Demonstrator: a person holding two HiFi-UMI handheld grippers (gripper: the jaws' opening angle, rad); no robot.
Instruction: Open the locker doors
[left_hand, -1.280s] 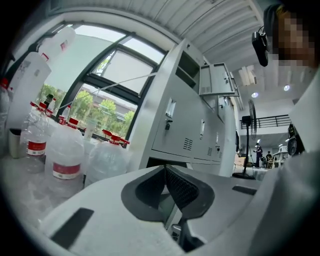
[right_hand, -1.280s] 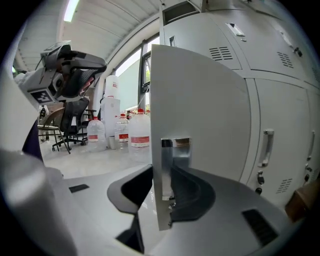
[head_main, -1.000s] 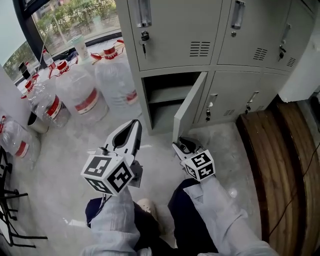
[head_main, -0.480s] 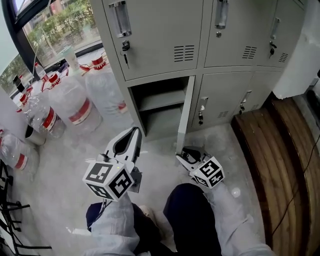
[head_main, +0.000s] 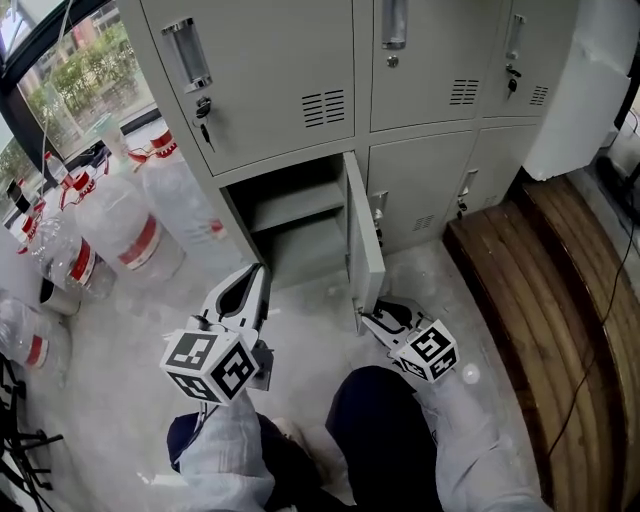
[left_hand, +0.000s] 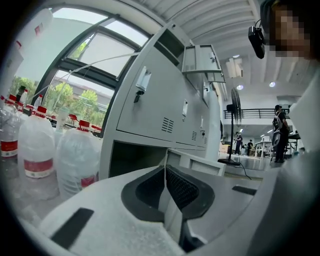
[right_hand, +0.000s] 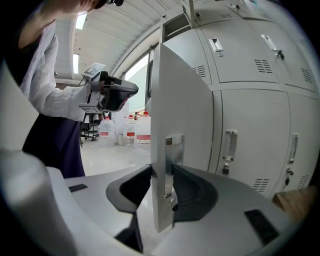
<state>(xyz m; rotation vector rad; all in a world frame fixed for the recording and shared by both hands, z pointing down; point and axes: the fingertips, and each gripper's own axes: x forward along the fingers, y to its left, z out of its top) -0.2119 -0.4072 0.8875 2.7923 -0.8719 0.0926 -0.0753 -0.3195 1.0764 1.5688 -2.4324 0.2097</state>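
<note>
My right tongs (head_main: 374, 312) gripped the swung-open grey metal door (head_main: 366, 240), low on the grey steel locker bank (head_main: 280, 60), jaws just easing wider; my left tongs (head_main: 257, 275) hung closed, empty, before that bank.

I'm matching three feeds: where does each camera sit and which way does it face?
Head view: on the head, steeply down onto the left claw, right claw, sleeves and open locker door.
Left gripper view: on the left claw, along shut jaws towards the lockers.
Right gripper view: on the right claw, whose jaws, just eased wider, clamp the door's edge.
Shared: the door.
</note>
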